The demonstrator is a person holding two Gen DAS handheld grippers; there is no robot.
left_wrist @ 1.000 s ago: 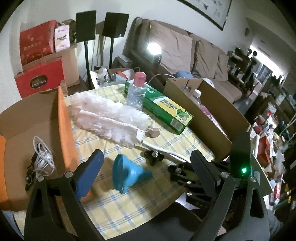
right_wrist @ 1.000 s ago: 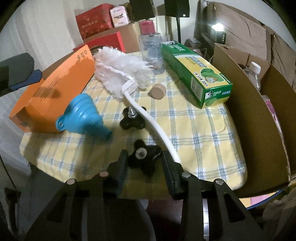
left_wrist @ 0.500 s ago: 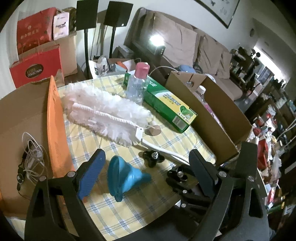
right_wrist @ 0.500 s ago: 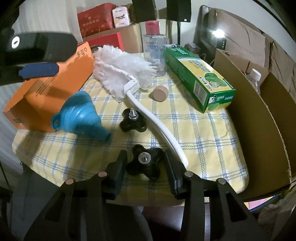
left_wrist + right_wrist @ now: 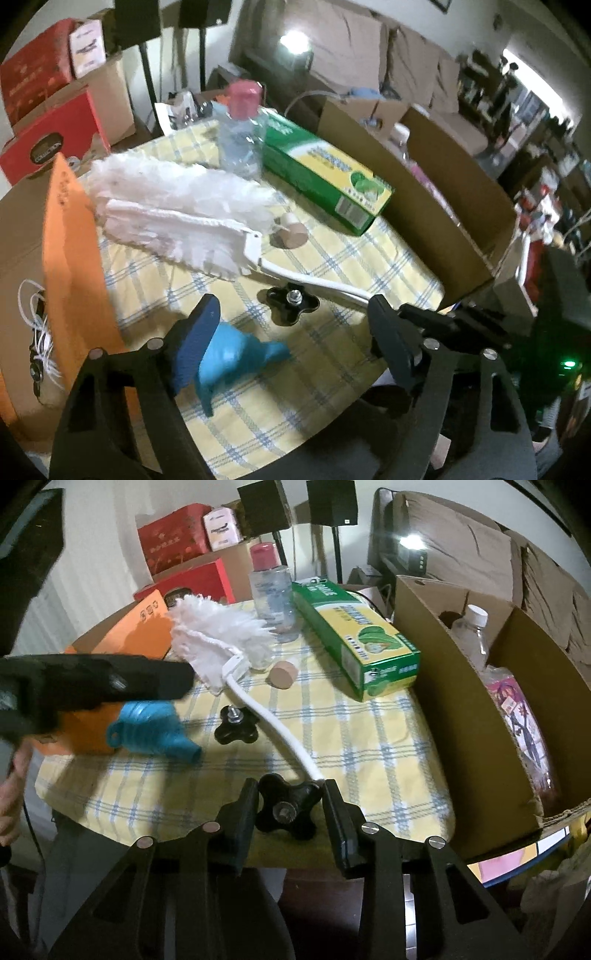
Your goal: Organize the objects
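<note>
My right gripper point(image 5: 290, 806) is shut on a black star knob point(image 5: 286, 805) and holds it at the table's front edge. My left gripper point(image 5: 291, 332) is open above a blue funnel point(image 5: 231, 360) that lies on its side on the checked cloth; the funnel also shows in the right wrist view point(image 5: 155, 731). A second black star knob point(image 5: 293, 298) lies just beyond it, also seen in the right wrist view point(image 5: 236, 727). A white duster point(image 5: 177, 210) lies across the middle.
A green box point(image 5: 325, 177), a clear bottle with pink cap point(image 5: 240, 136) and a small wooden disc point(image 5: 293, 234) stand further back. An orange-lined cardboard box point(image 5: 62, 236) with cables is at left. A large open cardboard box point(image 5: 476, 686) holding bottles is at right.
My left gripper has moved forward and down over the funnel. My right gripper has lifted the star knob slightly and stays shut on it.
</note>
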